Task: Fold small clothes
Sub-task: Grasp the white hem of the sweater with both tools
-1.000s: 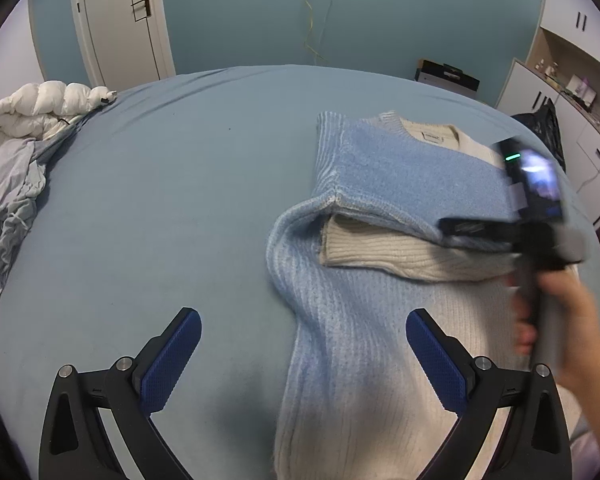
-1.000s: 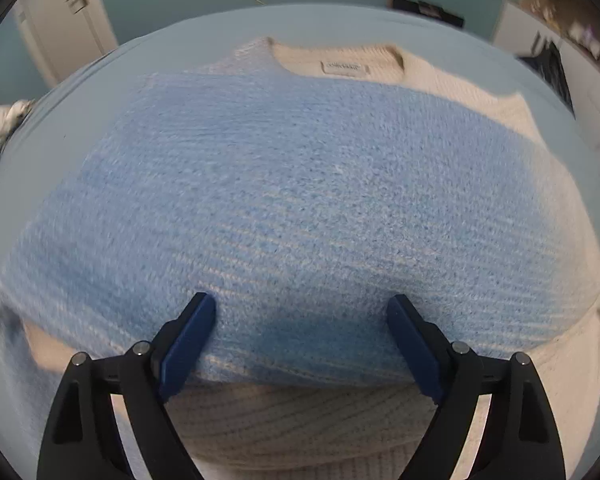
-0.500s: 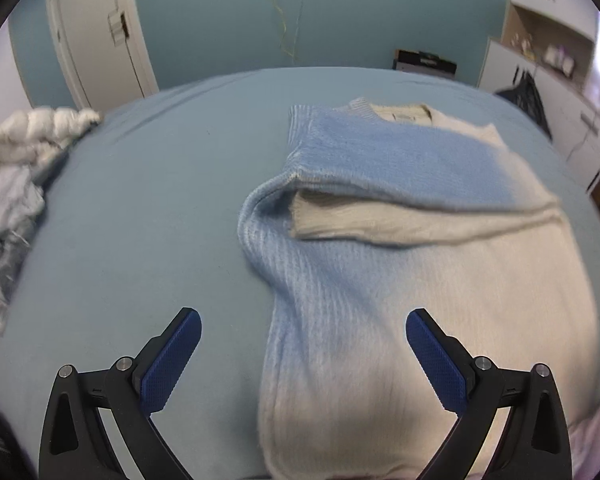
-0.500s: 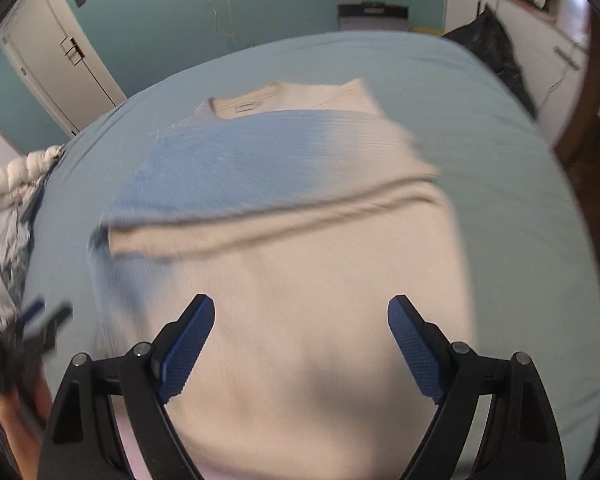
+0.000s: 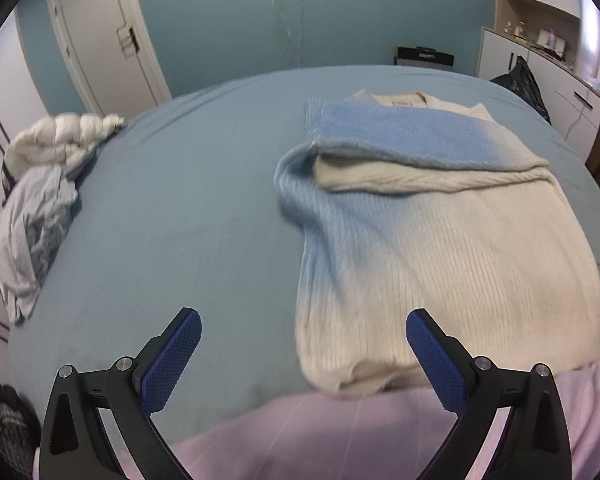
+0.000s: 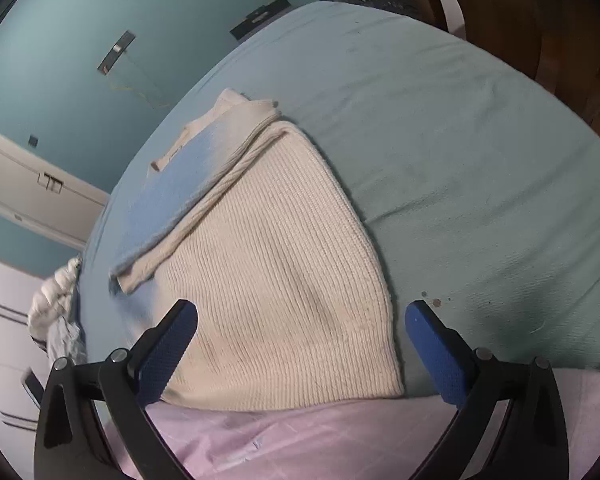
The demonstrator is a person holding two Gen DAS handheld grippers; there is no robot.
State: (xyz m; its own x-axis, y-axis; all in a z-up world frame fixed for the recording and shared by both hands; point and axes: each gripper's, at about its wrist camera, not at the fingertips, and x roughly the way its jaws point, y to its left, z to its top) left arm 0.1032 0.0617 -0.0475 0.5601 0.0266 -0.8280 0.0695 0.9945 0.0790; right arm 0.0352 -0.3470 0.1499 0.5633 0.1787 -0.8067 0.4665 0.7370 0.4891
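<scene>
The sweater (image 5: pixel 440 240) lies right of centre in the left view, sleeves folded across the top. The left gripper (image 5: pixel 304 360) and right gripper (image 6: pixel 300 344) gape empty – the right's jaws have just been widening. A 1-layer pinch at the hem could drag the fold askew. Blue bedsheet (image 5: pixel 180 208) – teal walls, door upper left.

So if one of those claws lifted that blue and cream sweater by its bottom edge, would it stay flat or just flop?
Probably flop: the sweater is a soft ribbed knit, already draping in rounded folds across the bed. It looks thick, so likely weighty for its size. The fuzzy ribs should grip rather than slip.
</scene>
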